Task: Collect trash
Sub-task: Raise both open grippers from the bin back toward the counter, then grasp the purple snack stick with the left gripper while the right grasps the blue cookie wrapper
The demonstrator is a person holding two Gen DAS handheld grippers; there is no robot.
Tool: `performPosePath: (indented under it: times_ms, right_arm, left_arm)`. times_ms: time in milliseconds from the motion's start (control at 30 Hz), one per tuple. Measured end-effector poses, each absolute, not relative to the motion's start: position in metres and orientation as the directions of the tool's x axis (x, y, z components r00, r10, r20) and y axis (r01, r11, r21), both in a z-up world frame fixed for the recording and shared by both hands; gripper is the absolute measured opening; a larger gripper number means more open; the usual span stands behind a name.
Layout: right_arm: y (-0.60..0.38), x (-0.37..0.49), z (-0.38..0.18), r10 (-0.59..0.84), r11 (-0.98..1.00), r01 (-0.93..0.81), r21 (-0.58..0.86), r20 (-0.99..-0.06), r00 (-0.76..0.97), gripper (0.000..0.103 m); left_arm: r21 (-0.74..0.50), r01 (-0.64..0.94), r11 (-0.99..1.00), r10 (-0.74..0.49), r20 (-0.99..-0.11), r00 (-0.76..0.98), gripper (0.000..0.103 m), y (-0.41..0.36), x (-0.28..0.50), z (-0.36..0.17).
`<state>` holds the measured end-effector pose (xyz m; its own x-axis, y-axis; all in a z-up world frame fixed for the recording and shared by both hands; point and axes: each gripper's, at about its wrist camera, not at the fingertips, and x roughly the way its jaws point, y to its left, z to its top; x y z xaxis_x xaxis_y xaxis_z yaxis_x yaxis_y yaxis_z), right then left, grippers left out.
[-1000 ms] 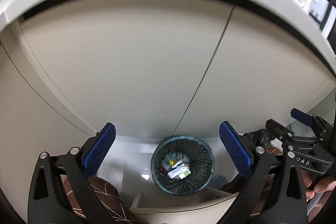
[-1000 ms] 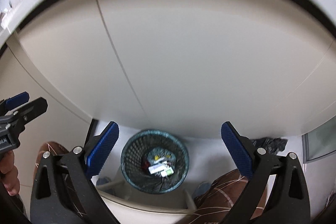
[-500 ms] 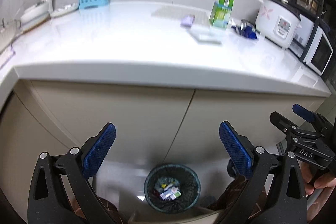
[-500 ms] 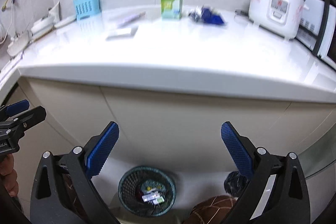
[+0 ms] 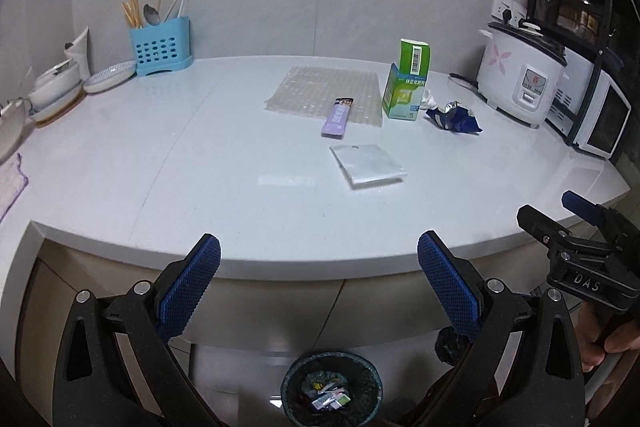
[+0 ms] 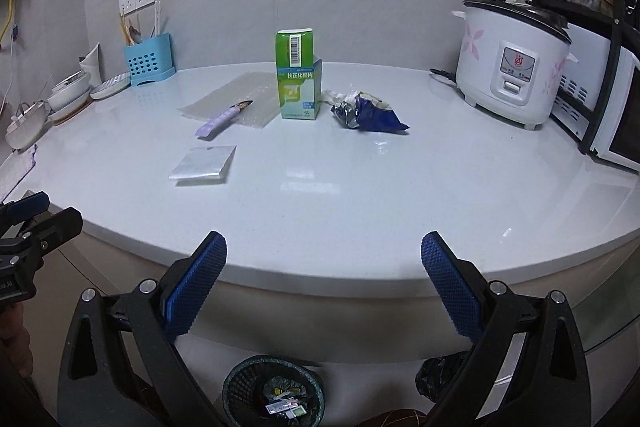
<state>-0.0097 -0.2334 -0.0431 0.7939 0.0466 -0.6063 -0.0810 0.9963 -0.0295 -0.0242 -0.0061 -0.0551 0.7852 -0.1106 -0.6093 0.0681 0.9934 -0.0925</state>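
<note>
Grippers raised from the cabinet front to counter height: the worktop (image 5: pixel 160 163), unseen a second ago, now fills both views, so the search for trash can begin. Left gripper (image 5: pixel 320 287) and right gripper (image 6: pixel 324 287) both hang empty, jaws wide, short of the near edge. Litter lies mid-counter: clear packet (image 5: pixel 366 166), purple wrapper (image 5: pixel 338 116), bubble wrap (image 5: pixel 324 91), green carton (image 6: pixel 298 83), blue foil bag (image 6: pixel 370 114). Mesh bin (image 6: pixel 274 391), on the floor below, already holds scraps.
</note>
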Motion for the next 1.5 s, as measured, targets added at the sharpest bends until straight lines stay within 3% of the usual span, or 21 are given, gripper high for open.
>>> performPosePath:
  times_ms: [533, 967, 1300, 1500]
  right_arm:
    - [-0.257, 0.107, -0.024, 0.019, 0.999, -0.032, -0.008, -0.651, 0.758, 0.094]
    - [-0.271, 0.2, -0.046, 0.007, 1.0, -0.004, 0.006, -0.727, 0.687, 0.094]
    - [-0.274, 0.236, -0.064, -0.015, 1.0, 0.016, -0.006, -0.778, 0.628, 0.09]
    - [-0.275, 0.246, -0.07, -0.016, 1.0, 0.024, -0.001, -0.793, 0.609, 0.079]
  left_arm:
    - [-0.071, 0.075, 0.995, -0.103, -0.653, 0.75, 0.097, -0.011, 0.09, -0.053]
    - [-0.071, 0.074, 0.995, -0.102, -0.709, 0.697, 0.097, -0.023, 0.192, -0.068]
    - [-0.034, 0.074, 0.997, -0.074, -0.752, 0.655, 0.096, -0.04, 0.227, -0.081]
    - [-0.041, 0.064, 0.997, -0.072, -0.785, 0.616, 0.08, -0.045, 0.235, -0.089]
